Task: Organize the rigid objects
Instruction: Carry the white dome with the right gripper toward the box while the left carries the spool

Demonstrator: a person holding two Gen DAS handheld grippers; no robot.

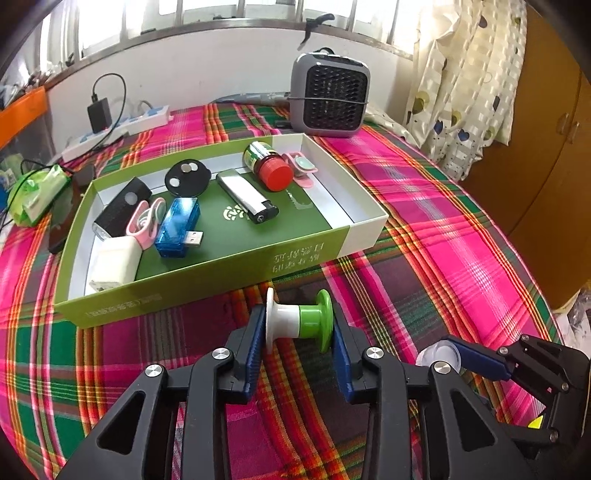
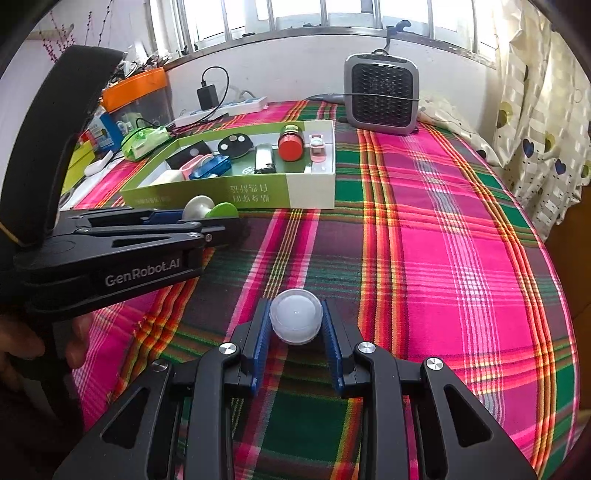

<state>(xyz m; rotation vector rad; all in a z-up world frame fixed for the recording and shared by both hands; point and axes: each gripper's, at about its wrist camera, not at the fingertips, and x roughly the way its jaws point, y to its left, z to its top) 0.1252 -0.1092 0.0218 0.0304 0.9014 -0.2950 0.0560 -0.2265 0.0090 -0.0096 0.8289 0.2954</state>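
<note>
Left wrist, white-and-green spool [image 1: 300, 320], clamped sideways

box [image 1: 207, 273] print too blurred to read; white charger [image 1: 112, 267] partly hidden.

Surface: desk [image 2: 443, 229] under a pink, green and maroon plaid cloth. Rear wall [image 1: 229, 77]: white, topped by a barred window [image 2: 325, 14] admitting bright daylight. Right: cream curtain [image 1: 465, 85] with heart and dot print; beside it, a brown wooden cabinet [image 1: 546, 140]. Far edge: grey fan heater [image 1: 330, 95], white power strip [image 1: 122, 129] with black adapter plugged in. Left: orange-lidded bin [image 2: 138, 92].
</note>
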